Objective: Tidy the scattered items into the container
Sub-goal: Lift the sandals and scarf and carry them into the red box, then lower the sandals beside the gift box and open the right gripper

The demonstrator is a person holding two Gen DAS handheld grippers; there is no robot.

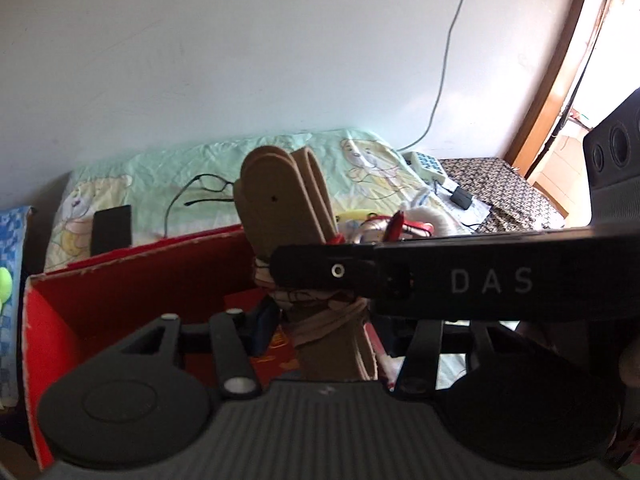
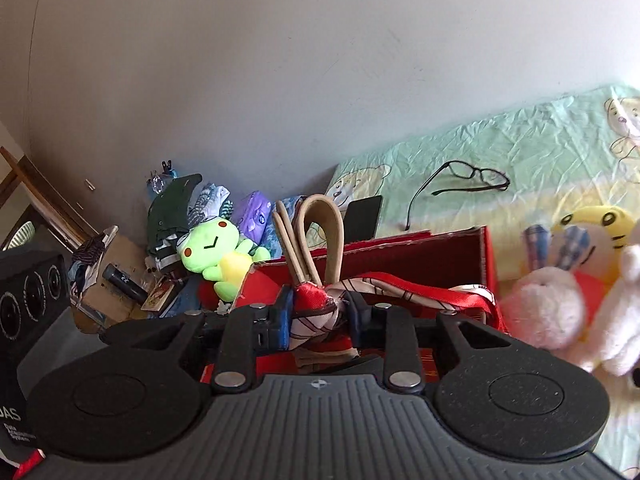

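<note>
Belt bundle, tan loops tied with red ribbon, hangs over red box on bed, ready to drop in. Right gripper fingers pinch knot. Left gripper fingers spread, waiting beside bundle.

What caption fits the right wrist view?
Right gripper clamps a tan strap bundle above the red box.
</note>
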